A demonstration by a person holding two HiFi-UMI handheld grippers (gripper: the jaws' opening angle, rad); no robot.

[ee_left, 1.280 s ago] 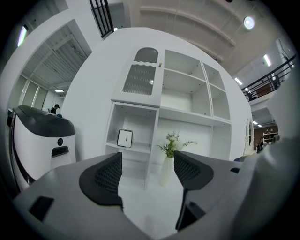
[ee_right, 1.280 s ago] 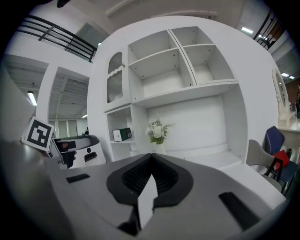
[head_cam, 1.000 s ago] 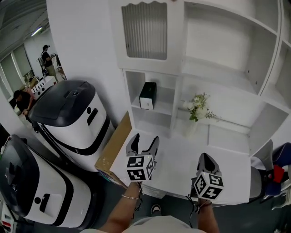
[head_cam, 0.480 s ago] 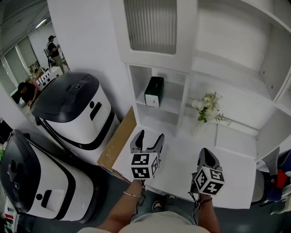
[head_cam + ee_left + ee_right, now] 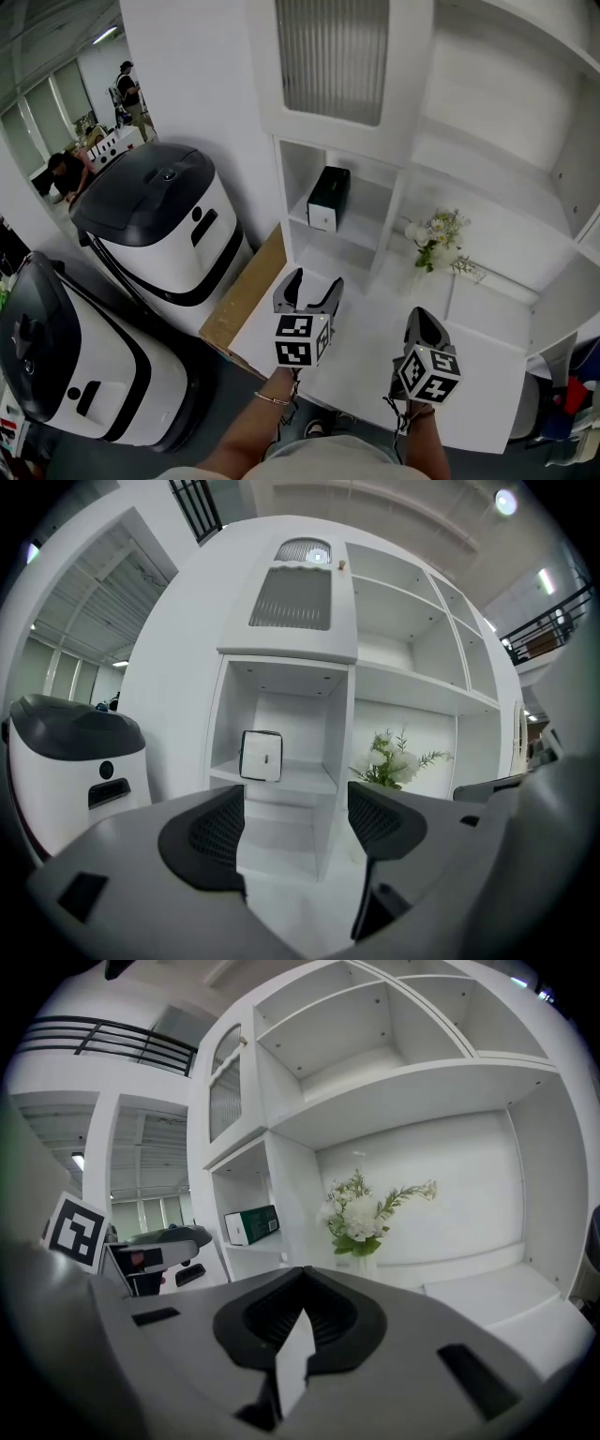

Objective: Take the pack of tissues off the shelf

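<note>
The pack of tissues [image 5: 328, 198] is a dark box with a white end face, standing on a small shelf in the narrow left cubby of the white shelf unit [image 5: 352, 112]. It shows in the left gripper view as a white square [image 5: 262, 756] and from the side in the right gripper view [image 5: 252, 1223]. My left gripper [image 5: 307, 286] is open, held over the desk well short of the cubby. My right gripper [image 5: 424, 327] is shut and empty, lower right. Its jaws meet [image 5: 302, 1302].
A vase of white flowers [image 5: 438, 236] stands on the white desk [image 5: 375, 356] right of the cubby. Two large white-and-black machines [image 5: 159, 225] stand at the left, with a cardboard sheet [image 5: 246, 300] against the desk. People are far off at upper left.
The head view has shifted, so the shelf and tissue pack sit further right and lower. Both grippers have stayed about where they were, the left open, the right shut.
</note>
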